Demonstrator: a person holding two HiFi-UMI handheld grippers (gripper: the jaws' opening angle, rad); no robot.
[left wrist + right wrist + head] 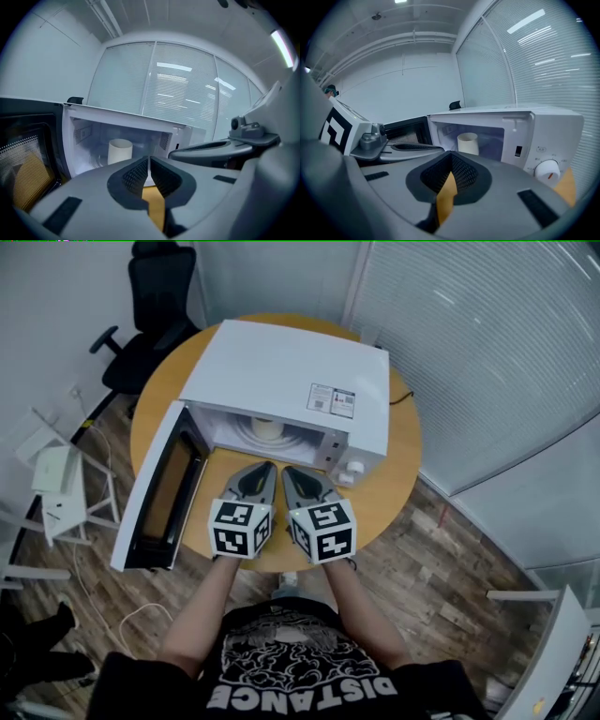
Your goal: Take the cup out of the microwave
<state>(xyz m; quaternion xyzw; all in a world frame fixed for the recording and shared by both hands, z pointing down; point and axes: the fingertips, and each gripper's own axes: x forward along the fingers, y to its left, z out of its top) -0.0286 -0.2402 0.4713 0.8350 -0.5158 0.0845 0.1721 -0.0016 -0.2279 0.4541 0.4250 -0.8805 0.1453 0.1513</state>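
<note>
At left the microwave door [159, 495] stands open. We hold the left tool [268, 468] and right tool [289, 472] side by side before the opening, both closed on nothing. The cup [267, 427] stands upright inside the microwave [281, 371] on the desk [401, 479].

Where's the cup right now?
Head view: the cup stands inside the open microwave on the round table, right of its open door.
</note>
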